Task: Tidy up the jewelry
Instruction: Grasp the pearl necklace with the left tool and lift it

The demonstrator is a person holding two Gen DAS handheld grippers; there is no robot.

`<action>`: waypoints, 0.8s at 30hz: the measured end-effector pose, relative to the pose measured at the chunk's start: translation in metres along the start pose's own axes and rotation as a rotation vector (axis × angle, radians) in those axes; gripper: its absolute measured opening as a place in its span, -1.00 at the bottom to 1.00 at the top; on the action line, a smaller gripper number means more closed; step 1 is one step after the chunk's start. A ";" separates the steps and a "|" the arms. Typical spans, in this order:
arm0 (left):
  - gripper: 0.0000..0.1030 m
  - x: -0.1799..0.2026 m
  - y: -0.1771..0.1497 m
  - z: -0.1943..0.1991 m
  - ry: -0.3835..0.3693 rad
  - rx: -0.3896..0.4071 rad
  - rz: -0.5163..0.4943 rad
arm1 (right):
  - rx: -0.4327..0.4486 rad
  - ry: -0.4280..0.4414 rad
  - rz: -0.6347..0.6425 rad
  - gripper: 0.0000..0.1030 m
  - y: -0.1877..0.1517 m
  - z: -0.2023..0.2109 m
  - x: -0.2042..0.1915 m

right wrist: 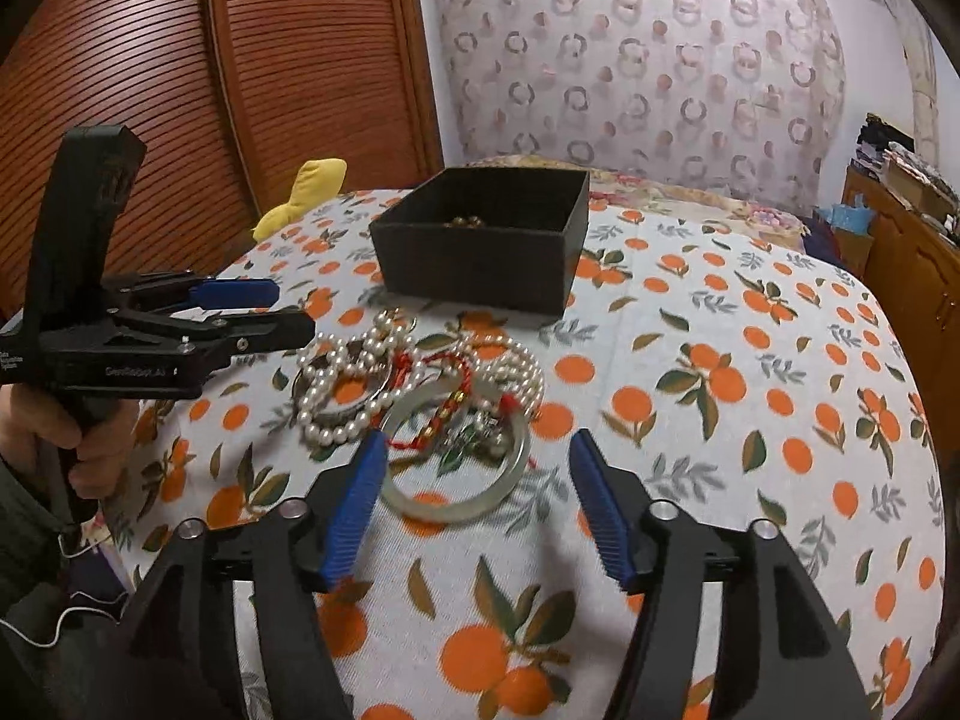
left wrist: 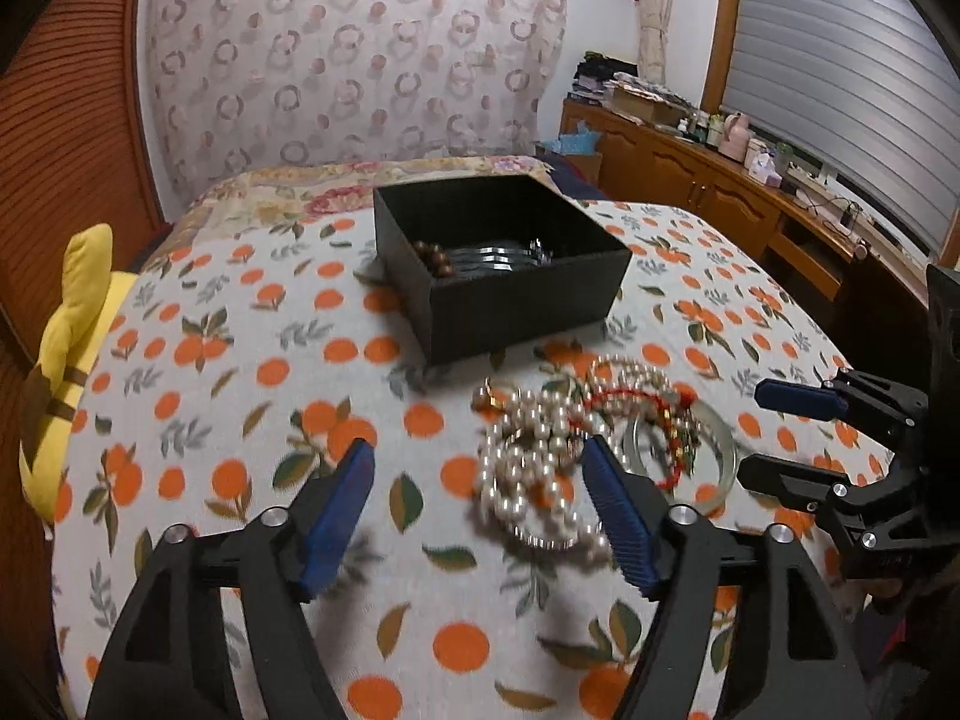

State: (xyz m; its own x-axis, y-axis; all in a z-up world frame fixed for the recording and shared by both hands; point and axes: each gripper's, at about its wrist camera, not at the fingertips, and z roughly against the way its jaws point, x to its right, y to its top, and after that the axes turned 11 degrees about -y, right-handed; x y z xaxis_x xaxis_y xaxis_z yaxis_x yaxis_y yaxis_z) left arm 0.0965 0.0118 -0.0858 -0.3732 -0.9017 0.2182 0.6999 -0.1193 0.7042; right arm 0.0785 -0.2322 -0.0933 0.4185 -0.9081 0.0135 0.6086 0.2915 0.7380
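A tangled pile of jewelry lies on the orange-print cloth: white pearl strands (left wrist: pixel 528 468) (right wrist: pixel 336 420), a red cord bracelet (left wrist: pixel 636 402) (right wrist: pixel 462 372) and a pale green bangle (left wrist: pixel 723 471) (right wrist: pixel 456 513). Behind the pile stands an open black box (left wrist: pixel 522 312) (right wrist: pixel 474 264) holding brown beads (left wrist: pixel 433 257) and some shiny bangles. My left gripper (left wrist: pixel 477 450) (right wrist: pixel 291 306) is open just left of the pile, its right finger over the pearls. My right gripper (right wrist: pixel 477 444) (left wrist: pixel 756 432) is open just before the green bangle. Neither holds anything.
A yellow plush toy (left wrist: pixel 66 360) (right wrist: pixel 306 192) lies at the cloth's left edge by a brown slatted door (right wrist: pixel 270 60). A wooden sideboard (left wrist: pixel 720 192) with clutter runs along the right. A hand (right wrist: pixel 90 438) grips the left tool's handle.
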 end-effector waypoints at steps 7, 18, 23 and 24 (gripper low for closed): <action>-0.09 0.001 -0.011 -0.005 -0.014 -0.036 0.004 | 0.002 -0.023 0.024 0.34 -0.008 -0.001 -0.009; -0.41 -0.004 -0.005 -0.015 -0.043 -0.035 0.051 | 0.023 -0.032 0.022 0.35 -0.011 0.001 -0.010; -0.57 -0.009 -0.001 -0.025 -0.057 -0.056 0.072 | 0.022 -0.031 0.024 0.35 -0.011 0.001 -0.010; -0.65 -0.009 -0.001 -0.025 -0.067 -0.055 0.073 | 0.022 -0.031 0.025 0.35 -0.011 0.001 -0.010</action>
State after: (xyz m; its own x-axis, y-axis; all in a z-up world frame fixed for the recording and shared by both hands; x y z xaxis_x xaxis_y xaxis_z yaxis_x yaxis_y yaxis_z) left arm 0.1143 0.0095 -0.1053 -0.3589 -0.8791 0.3137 0.7582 -0.0786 0.6472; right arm 0.0668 -0.2265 -0.1010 0.4119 -0.9097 0.0524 0.5831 0.3073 0.7520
